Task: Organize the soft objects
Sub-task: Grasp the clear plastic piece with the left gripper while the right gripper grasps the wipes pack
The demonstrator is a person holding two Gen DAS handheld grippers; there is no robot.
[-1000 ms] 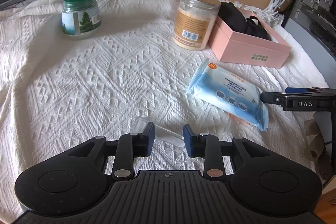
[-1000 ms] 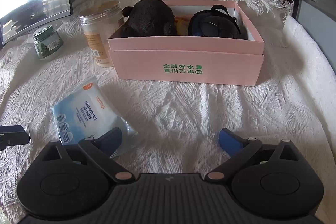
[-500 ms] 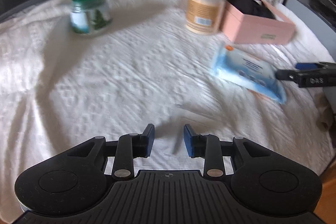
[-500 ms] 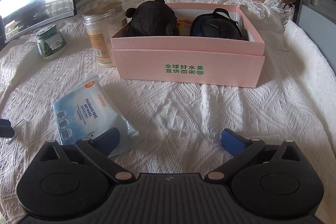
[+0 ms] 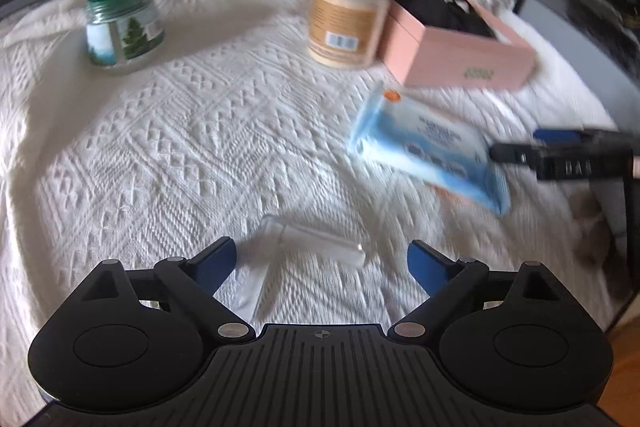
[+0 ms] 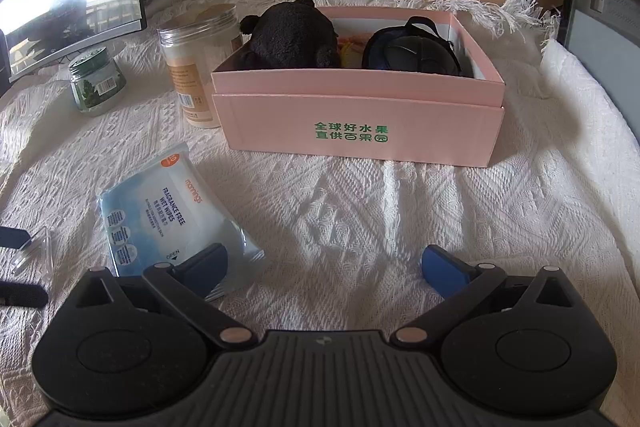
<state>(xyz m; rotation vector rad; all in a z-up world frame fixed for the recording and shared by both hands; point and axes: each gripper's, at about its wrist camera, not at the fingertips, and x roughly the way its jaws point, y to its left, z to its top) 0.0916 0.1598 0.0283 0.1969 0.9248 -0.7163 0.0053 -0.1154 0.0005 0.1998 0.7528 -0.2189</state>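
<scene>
Left wrist view shows the left gripper tilted down over the white bedspread, its jaws opening wide, with a clear plastic piece lying on the cloth between the blue pads and pressed by neither. Right wrist view shows the right gripper also angled down, its jaws spread wide and gripping nothing; its left pad sits over the near corner of the wet wipes pack, though contact cannot be judged. That pack lies flat toward the left side of the bedspread, short of the pink box, its long axis running diagonally from the near right up to the far left. Its print reads "mannings" and "FRAGRANCE FREE WET WIPES", with "OPEN" near the closer end. The box stands toward the far edge, bears green Chinese characters on its front wall, and holds a black plush toy and a dark blue pouch. Just left of it stands a clear jar with a barcode label, and farther left a green-lidded jar with a tree picture. From the left wrist view, the right gripper's finger shows "DAS".
</scene>
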